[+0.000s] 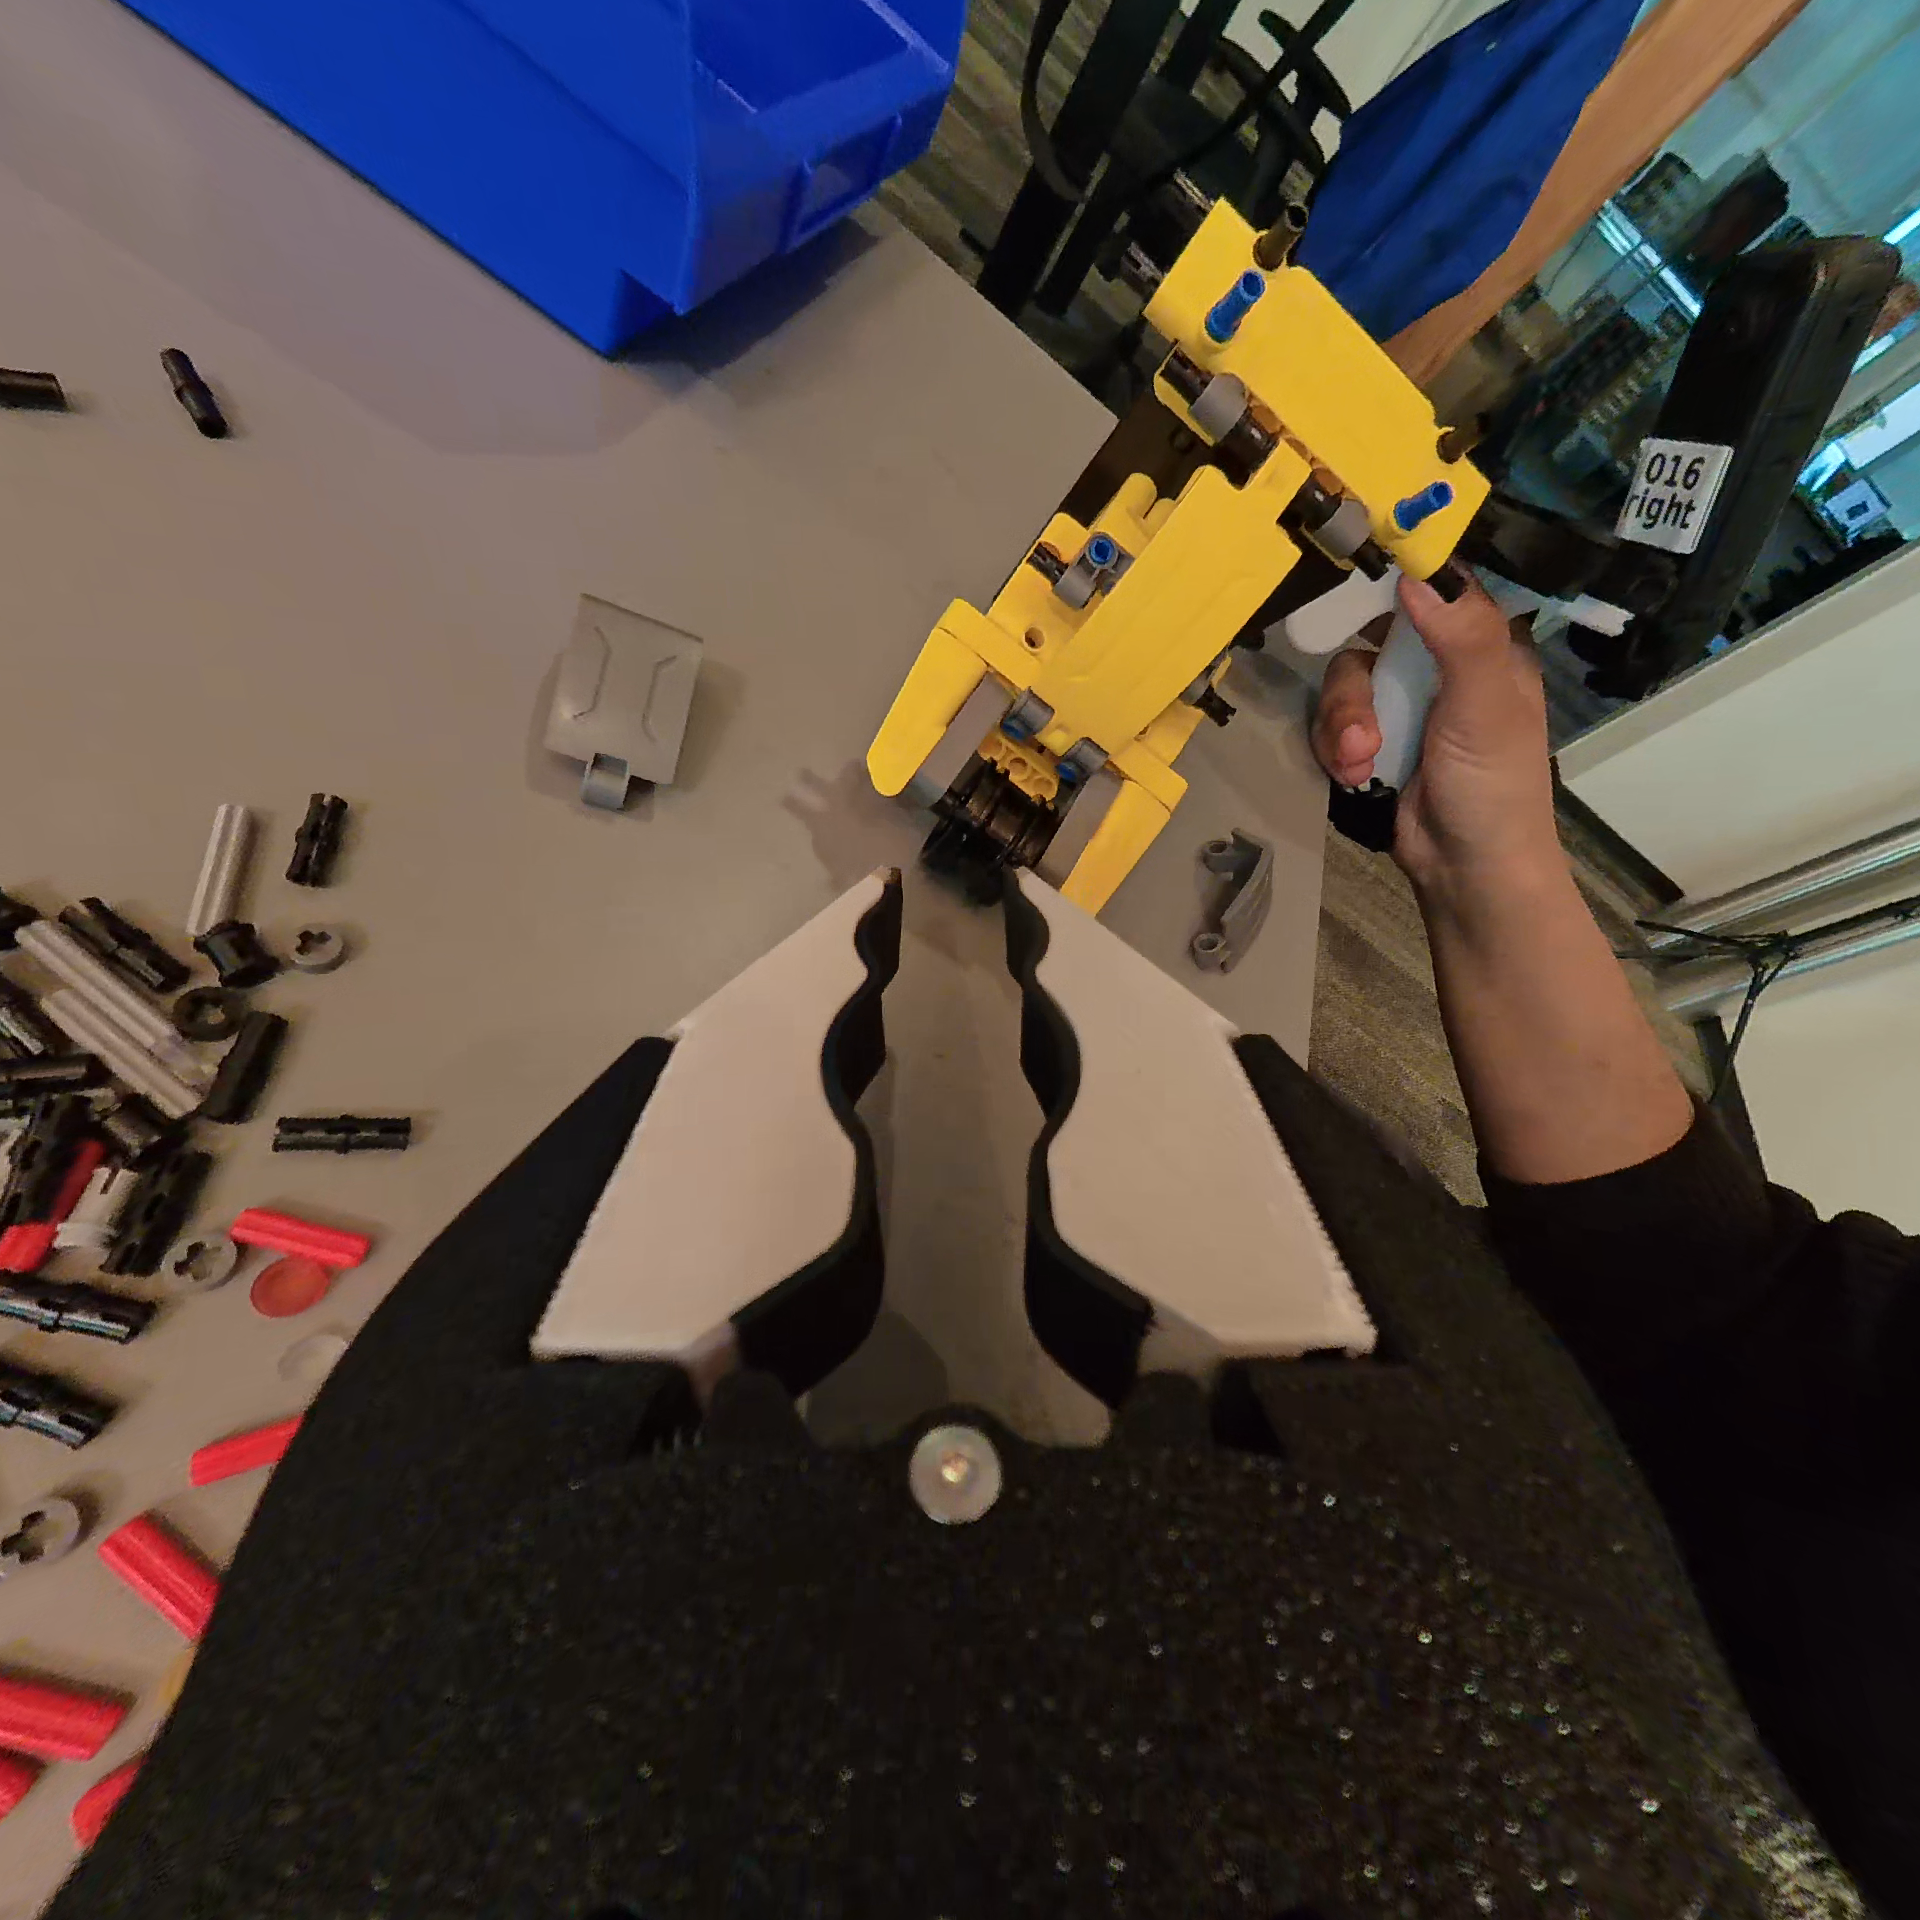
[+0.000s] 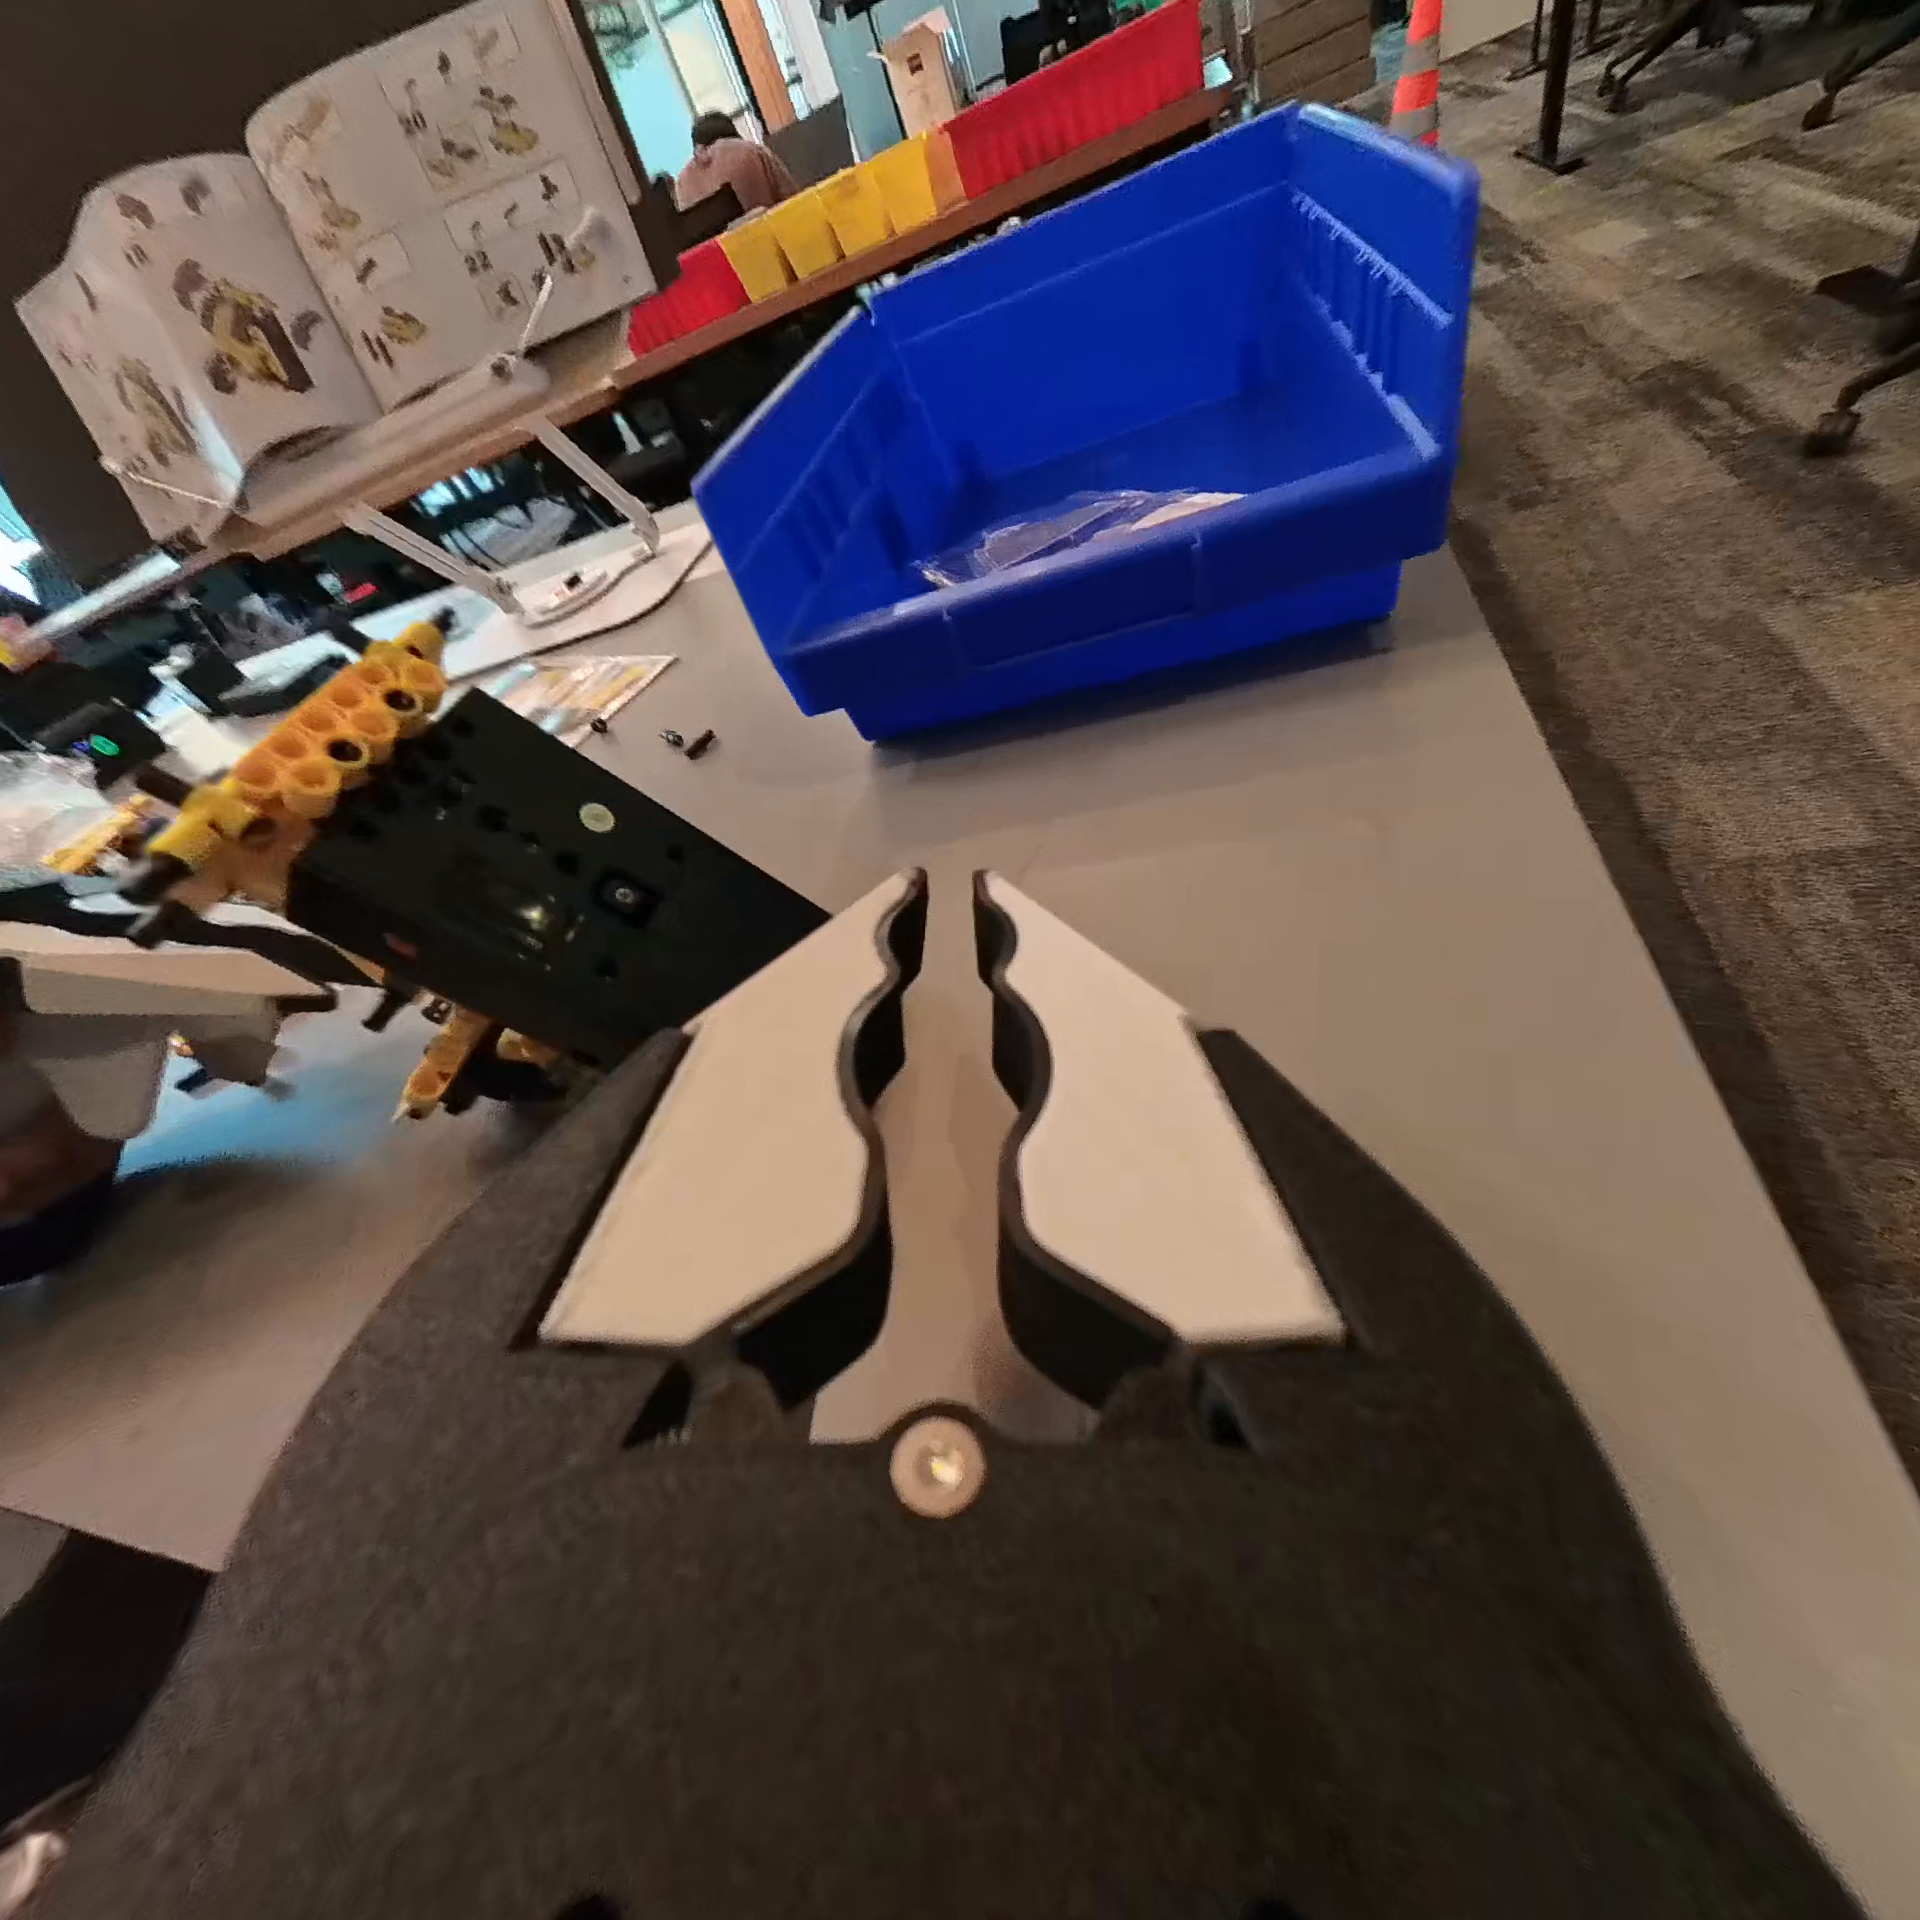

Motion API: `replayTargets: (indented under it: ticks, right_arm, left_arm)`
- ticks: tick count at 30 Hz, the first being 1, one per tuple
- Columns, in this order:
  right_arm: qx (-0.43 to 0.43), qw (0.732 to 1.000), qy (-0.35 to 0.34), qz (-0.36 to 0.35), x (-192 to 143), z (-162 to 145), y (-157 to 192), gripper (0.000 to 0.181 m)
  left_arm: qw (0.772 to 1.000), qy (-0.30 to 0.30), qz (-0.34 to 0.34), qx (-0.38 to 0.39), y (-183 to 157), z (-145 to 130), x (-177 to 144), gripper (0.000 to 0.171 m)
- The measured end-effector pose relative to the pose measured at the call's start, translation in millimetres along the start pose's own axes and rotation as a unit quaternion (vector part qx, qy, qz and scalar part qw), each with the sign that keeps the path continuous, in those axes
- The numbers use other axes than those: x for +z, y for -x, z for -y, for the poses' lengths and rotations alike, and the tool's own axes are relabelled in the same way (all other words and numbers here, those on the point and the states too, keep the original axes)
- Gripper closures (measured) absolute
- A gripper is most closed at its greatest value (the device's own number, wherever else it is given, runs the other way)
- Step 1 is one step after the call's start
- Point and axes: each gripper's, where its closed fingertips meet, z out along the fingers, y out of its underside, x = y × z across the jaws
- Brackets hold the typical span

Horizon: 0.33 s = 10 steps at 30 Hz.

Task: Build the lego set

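A yellow and black brick-built model (image 1: 1195, 582) stands tilted up off the grey table (image 1: 416, 582). My left gripper (image 1: 951, 883) is shut on the black axle part at its lower end. In the right wrist view the model's black underside (image 2: 520, 894) shows at the left, with the left gripper's white fingers (image 2: 135, 987) on it. My right gripper (image 2: 951, 883) hovers over bare table with its jaws only a narrow gap apart and nothing between them. In the left wrist view a hand (image 1: 1455, 707) holds its white handle (image 1: 1403, 655) just behind the model.
A blue bin (image 2: 1143, 312) stands at the far end of the table, also in the left wrist view (image 1: 582, 156). Loose black, grey and red parts (image 1: 104, 1091) lie at the left. A grey panel (image 1: 623, 696) and a curved grey piece (image 1: 1236, 894) lie near the model. An open instruction book (image 2: 312, 260) stands on a stand. Left tips to right tips: about 20 cm. My left gripper's tips are some 12 cm from the curved grey piece (image 1: 1236, 894).
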Motion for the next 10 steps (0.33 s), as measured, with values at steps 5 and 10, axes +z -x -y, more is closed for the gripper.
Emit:
replayTargets:
  ticks: [5,10]
  right_arm:
    - [-0.056,0.998,0.028,-0.030,5.1,-7.6,2.0,0.174]
    - [-0.047,0.999,0.004,-0.015,1.0,-2.5,4.4,0.176]
  left_arm:
    - [1.000,-0.004,-0.010,-0.018,0.6,0.6,-1.2,0.153]
    - [1.000,0.000,-0.007,-0.019,1.5,-0.4,-0.3,0.152]
